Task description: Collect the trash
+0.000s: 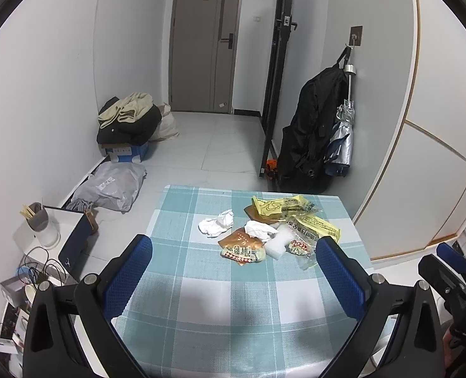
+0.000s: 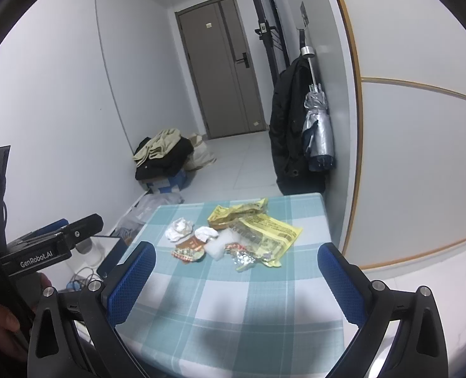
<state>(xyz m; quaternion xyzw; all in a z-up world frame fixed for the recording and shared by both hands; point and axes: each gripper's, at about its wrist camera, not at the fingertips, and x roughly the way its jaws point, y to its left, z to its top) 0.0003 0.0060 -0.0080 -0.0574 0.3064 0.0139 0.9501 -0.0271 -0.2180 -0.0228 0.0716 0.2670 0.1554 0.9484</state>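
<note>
A heap of trash lies on the far half of a checked teal tablecloth (image 1: 201,299) (image 2: 248,308). It holds yellow wrappers (image 1: 318,225) (image 2: 264,225), a brown snack packet (image 1: 242,247) (image 2: 188,249), crumpled white tissues (image 1: 217,223) (image 2: 177,228) and a clear plastic piece (image 1: 277,242) (image 2: 221,244). My left gripper (image 1: 233,252) hovers open over the table's near side, short of the heap. My right gripper (image 2: 237,260) is open too, just as empty, its blue pads (image 2: 132,283) wide apart.
Left of the table stand a white cabinet with a cup (image 1: 39,223) and cables. Bags and a clothes pile on a box (image 1: 127,126) sit on the floor by the wall. A black coat (image 1: 314,129) and umbrella hang right. A grey door (image 1: 204,41) is behind.
</note>
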